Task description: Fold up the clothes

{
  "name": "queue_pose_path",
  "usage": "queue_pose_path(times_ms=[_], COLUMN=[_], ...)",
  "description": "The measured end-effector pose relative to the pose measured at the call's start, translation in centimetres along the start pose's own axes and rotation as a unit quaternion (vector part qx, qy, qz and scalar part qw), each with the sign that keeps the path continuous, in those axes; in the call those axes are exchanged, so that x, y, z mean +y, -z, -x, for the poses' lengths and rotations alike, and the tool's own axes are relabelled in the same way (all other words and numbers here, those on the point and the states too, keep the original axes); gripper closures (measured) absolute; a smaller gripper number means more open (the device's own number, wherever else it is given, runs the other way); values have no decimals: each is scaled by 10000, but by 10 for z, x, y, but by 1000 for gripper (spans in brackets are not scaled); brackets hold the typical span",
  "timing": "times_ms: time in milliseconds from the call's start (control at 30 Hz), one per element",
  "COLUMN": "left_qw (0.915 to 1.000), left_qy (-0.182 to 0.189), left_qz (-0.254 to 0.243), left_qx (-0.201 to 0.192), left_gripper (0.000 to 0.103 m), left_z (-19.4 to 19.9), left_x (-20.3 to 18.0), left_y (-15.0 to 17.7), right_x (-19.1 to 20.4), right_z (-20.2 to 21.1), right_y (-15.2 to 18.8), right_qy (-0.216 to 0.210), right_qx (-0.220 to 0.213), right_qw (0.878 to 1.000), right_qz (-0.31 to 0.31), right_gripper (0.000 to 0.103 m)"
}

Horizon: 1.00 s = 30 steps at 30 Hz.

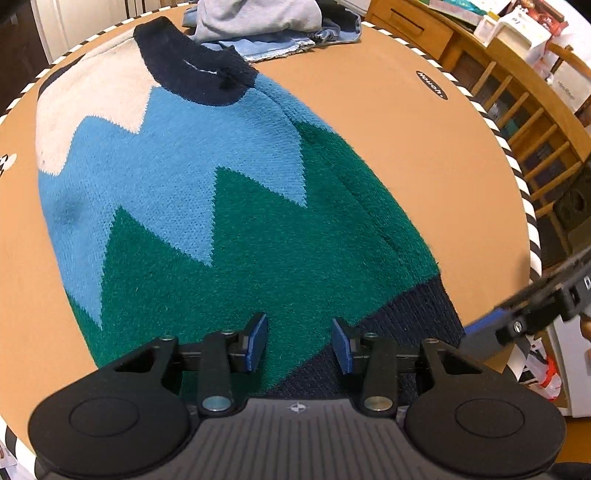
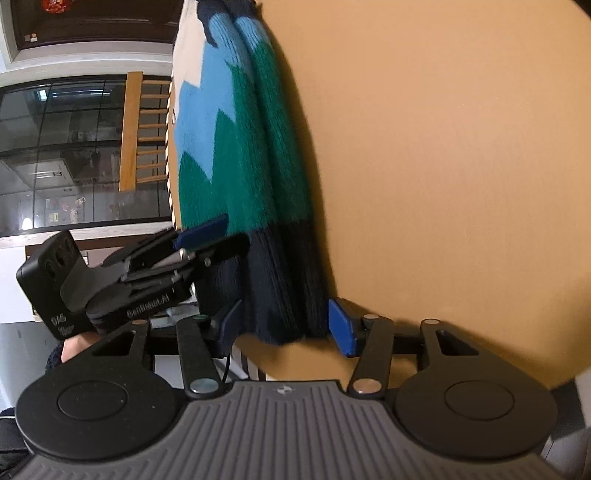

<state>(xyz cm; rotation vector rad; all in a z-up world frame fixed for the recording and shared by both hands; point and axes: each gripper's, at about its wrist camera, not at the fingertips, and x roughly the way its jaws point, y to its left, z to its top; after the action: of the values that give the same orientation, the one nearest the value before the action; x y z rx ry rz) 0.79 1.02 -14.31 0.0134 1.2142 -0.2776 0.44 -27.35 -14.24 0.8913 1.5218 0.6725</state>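
Clothes pile beyond sweater

A black oval label on the brown counter carried white lettering, seen upside down and too distorted to read with certainty. In the right wrist view, the left tool bore pale embossed lettering along the side of its black body, apparently "SenseBot.AI" or similar, though the letters were soft. More white marks stood on the lower corner of its black camera housing, illegible. Boxes on the wooden shelf showed print too small to read.
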Motion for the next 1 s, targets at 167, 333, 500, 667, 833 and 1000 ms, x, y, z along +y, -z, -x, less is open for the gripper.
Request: queue_pose_path(times_ms=[167, 333, 500, 667, 833, 1000], left_qw=[10000, 10000, 9999, 9998, 9992, 9938], left_qy=[12, 65, 135, 172, 271, 336], left_qz=[0, 30, 74, 58, 270, 876], left_qx=[-12, -7, -34, -43, -124, -603], left_gripper=[60, 60, 60, 60, 48, 25], left_z=[3, 10, 14, 15, 25, 63], left_x=[-2, -4, -2, 0, 9, 37], left_y=[0, 1, 2, -1, -6, 11], right_x=[-9, 3, 3, -3, 20, 45], right_z=[-4, -18, -15, -9, -1, 12], right_y=[-2, -8, -4, 3, 12, 12], right_qy=[-266, -262, -148, 109, 380, 287], right_qx=[-40, 5, -58, -321, -509, -525], right_qw=[9991, 9996, 9999, 9994, 9969, 9961], right_qz=[-326, -139, -17, 27, 463, 642], right_gripper=[48, 48, 52, 86, 87, 87])
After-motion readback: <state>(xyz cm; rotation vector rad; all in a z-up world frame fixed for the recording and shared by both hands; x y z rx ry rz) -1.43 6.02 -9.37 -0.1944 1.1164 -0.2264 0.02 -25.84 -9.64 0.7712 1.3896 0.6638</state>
